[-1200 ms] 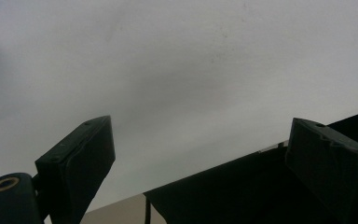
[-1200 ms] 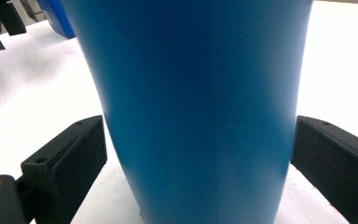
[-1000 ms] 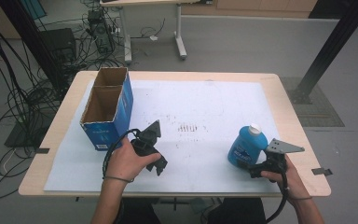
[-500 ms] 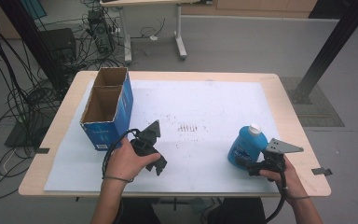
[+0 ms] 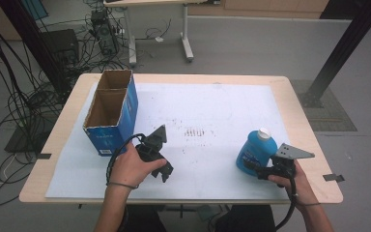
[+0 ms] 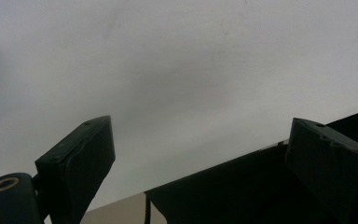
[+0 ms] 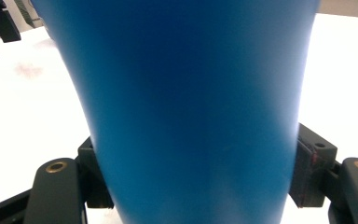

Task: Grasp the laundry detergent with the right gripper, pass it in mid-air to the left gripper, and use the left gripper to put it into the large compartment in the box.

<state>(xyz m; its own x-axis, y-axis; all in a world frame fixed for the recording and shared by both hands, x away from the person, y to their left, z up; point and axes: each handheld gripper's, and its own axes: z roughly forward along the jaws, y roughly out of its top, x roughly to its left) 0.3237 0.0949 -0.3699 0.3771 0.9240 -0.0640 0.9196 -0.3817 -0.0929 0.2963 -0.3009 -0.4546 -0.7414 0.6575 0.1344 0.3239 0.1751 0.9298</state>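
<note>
An open cardboard box (image 5: 111, 113) with blue sides stands at the left of the white-covered table (image 5: 212, 108).

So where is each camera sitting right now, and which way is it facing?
High view: above the person's side, looking forward and down on the table; both forearms, left tool, right tool, box.
Left gripper view: on the left tool, facing the white sheet; jaws apart, nothing between.
Right gripper view: on the right tool, facing the bottle; jaws have just been closing and now press it.
Shared: high and right gripper views both show the bottle.
</note>
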